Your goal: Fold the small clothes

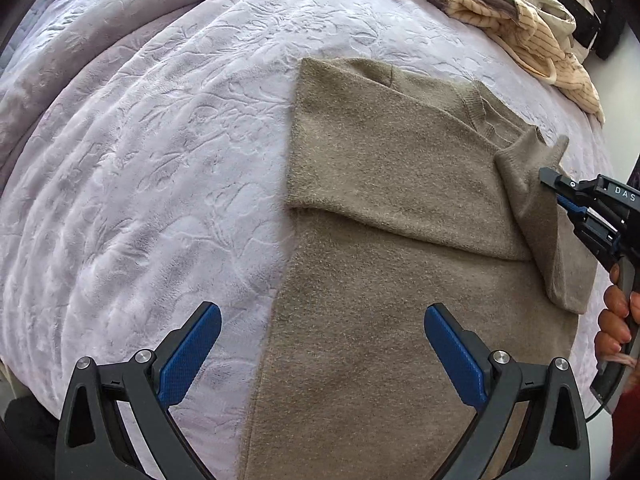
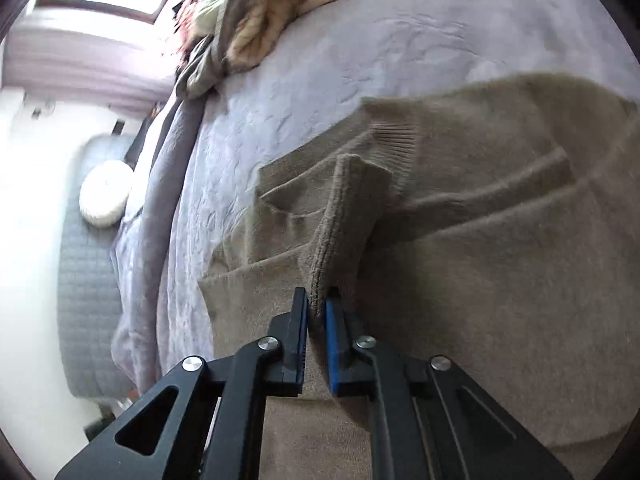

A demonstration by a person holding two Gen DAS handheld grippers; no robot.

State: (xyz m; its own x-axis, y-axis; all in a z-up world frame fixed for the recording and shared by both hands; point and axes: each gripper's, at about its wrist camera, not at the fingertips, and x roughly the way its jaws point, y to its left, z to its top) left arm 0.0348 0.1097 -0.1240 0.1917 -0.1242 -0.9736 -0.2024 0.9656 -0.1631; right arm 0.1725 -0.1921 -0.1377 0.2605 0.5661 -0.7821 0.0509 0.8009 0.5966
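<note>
On the bed (image 1: 140, 160), covered by a pale lilac embossed blanket, a taupe sweater (image 1: 380, 208) is laid flat with one side folded over, as seen from the left wrist. The left tool (image 1: 322, 344) is held wide apart above the sweater's edge, gripping nothing. The right tool (image 1: 560, 188) is seen at the far side, a hand (image 1: 614, 320) on its handle.

From the right wrist, the right tool (image 2: 317, 312) is seen clamped narrowly on the sleeve cuff (image 2: 340, 216). A pile of clothes (image 2: 256, 12) is heaped further off.
</note>
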